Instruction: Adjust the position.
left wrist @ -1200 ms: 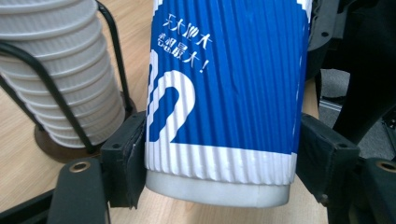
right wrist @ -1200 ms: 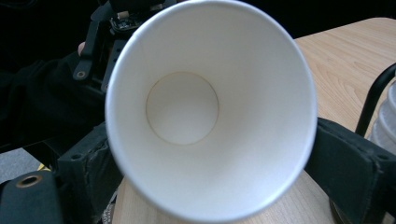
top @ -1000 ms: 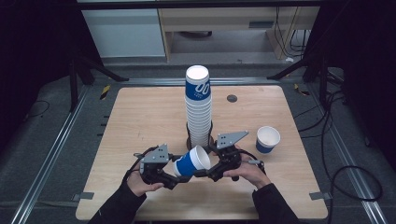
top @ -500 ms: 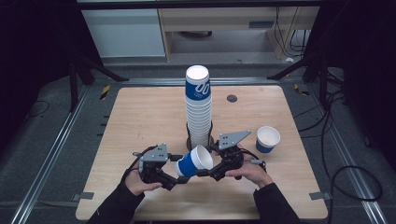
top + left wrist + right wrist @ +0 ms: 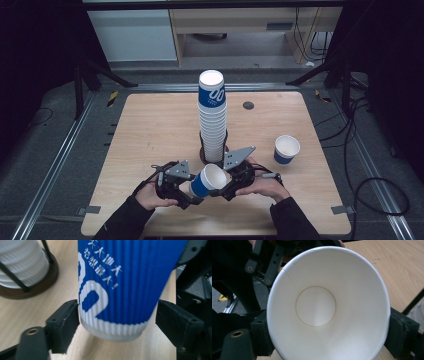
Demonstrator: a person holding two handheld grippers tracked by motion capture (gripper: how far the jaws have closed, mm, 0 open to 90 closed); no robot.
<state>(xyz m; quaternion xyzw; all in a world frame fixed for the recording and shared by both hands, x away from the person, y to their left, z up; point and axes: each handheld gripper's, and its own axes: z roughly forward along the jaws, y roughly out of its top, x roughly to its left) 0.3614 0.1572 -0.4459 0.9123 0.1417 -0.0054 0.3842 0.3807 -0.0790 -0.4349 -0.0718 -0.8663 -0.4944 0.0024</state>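
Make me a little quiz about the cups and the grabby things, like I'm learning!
1. True or false: the lone cup on the table lies on its side.
2. Which one grips the blue cup at its rim? A the left hand-held gripper; B the right hand-held gripper.
3. What colour is the blue cup inside?

Key
1. False: it stands upright.
2. B: its jaws have just been closing and press on the rim. The left one's have just been opening, with the cup's base between them.
3. White.

A blue ribbed cup (image 5: pixel 125 285) with white lettering and white inside (image 5: pixel 322 307); pale wood table (image 5: pixel 150 130).
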